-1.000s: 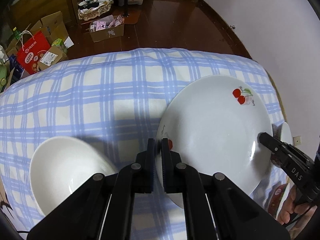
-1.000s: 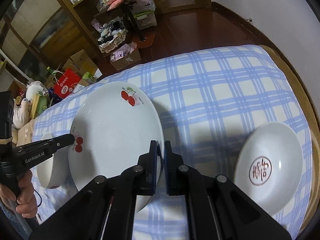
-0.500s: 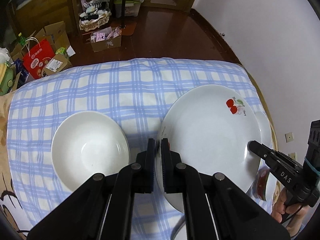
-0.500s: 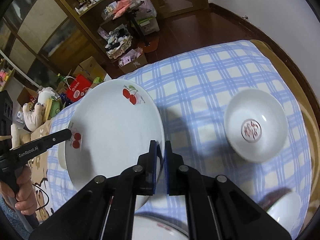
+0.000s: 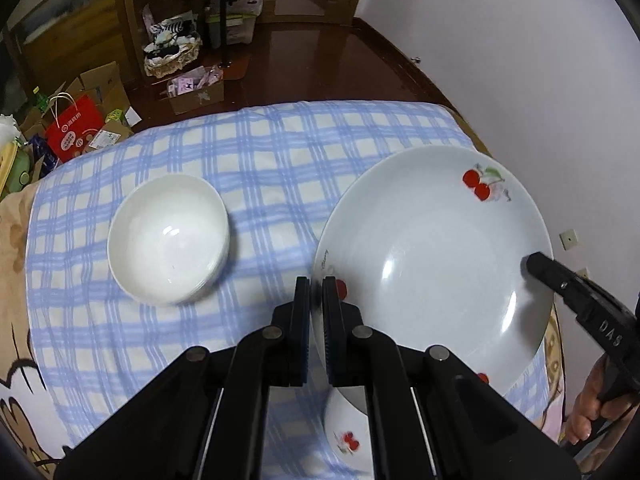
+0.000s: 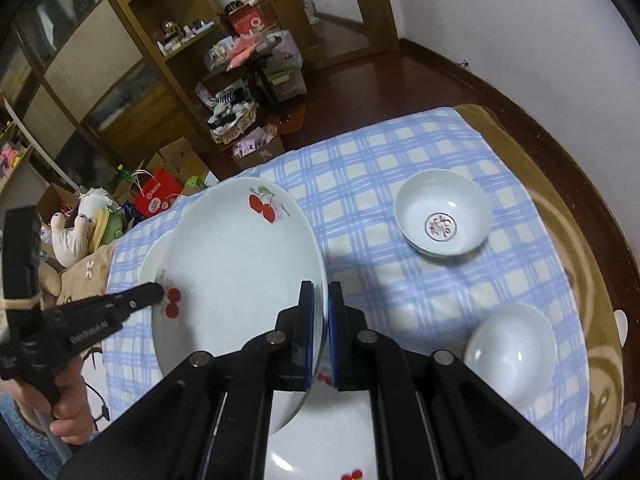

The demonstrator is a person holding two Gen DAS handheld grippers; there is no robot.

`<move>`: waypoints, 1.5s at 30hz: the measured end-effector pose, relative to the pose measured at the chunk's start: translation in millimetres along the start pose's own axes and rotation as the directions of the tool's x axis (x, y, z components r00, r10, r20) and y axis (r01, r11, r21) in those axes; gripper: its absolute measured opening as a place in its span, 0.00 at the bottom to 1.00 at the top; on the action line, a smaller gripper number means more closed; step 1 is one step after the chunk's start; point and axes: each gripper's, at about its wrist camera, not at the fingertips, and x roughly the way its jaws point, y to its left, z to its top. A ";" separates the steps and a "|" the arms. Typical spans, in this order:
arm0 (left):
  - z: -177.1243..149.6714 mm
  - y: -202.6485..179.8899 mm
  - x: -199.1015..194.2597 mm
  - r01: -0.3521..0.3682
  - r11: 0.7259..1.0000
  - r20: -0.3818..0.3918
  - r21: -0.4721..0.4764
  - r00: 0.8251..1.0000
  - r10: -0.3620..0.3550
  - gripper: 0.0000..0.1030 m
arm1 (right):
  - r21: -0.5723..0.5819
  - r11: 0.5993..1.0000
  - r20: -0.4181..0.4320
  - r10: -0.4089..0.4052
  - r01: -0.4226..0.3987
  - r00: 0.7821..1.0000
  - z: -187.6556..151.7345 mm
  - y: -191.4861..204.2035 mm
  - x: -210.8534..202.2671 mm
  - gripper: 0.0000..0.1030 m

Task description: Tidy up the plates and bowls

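A plain, glossy white ceramic bowl (image 5: pixel 168 240) sits on a blue-and-white checked cloth (image 5: pixel 260 168) off to the left of the left gripper (image 5: pixel 316 300), well apart from it. That black plastic gripper has its two flat fingers (image 5: pixel 302 320) pressed onto the near rim of a large, shallow white porcelain plate with red cherry prints (image 5: pixel 432 248), pinching the thin edge between blue-edged pads. The plate is held above the cloth, tilted, its smooth face catching a soft highlight. Directly beneath the left gripper, a second cherry-printed white dish (image 5: pixel 348 432) lies partly hidden by the plate and the fingers. At the plate's far right rim, the right gripper (image 5: pixel 538 266) closes its narrow black tip over the opposite edge.

From the right wrist view, the right gripper (image 6: pixel 318 308) clamps the same cherry plate (image 6: pixel 236 264) at its right rim, pads tight on either side of the edge. Ahead and to its right stands a round white bowl with a red circular emblem in its well (image 6: pixel 442 216); nearer on the right rests another smooth white bowl (image 6: pixel 510 344). The cloth (image 6: pixel 360 184) covers a tan patterned blanket (image 6: pixel 560 208).
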 end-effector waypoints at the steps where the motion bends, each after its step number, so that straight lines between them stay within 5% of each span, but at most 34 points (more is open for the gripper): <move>1: -6.0 -1.5 -2.7 0.014 1.000 -0.002 -0.005 1.000 -0.014 0.06 | 0.001 1.000 0.004 -0.006 0.006 1.000 -3.1 -0.9 -4.4 0.06; 15: -64.8 -16.0 -20.9 0.049 0.999 -0.028 0.003 0.998 -0.048 0.06 | 0.084 0.996 -0.002 0.009 -0.009 1.000 -72.5 -24.3 -30.3 0.06; 25: -106.4 -8.4 12.2 0.030 0.999 -0.088 -0.020 0.996 -0.032 0.06 | 0.088 0.996 -0.048 -0.003 0.007 0.999 -114.5 -30.9 -12.3 0.06; 45: -127.0 -9.5 63.6 0.023 0.999 -0.145 -0.035 0.989 -0.027 0.06 | 0.107 0.994 -0.104 -0.019 0.030 0.994 -158.2 -54.0 33.3 0.06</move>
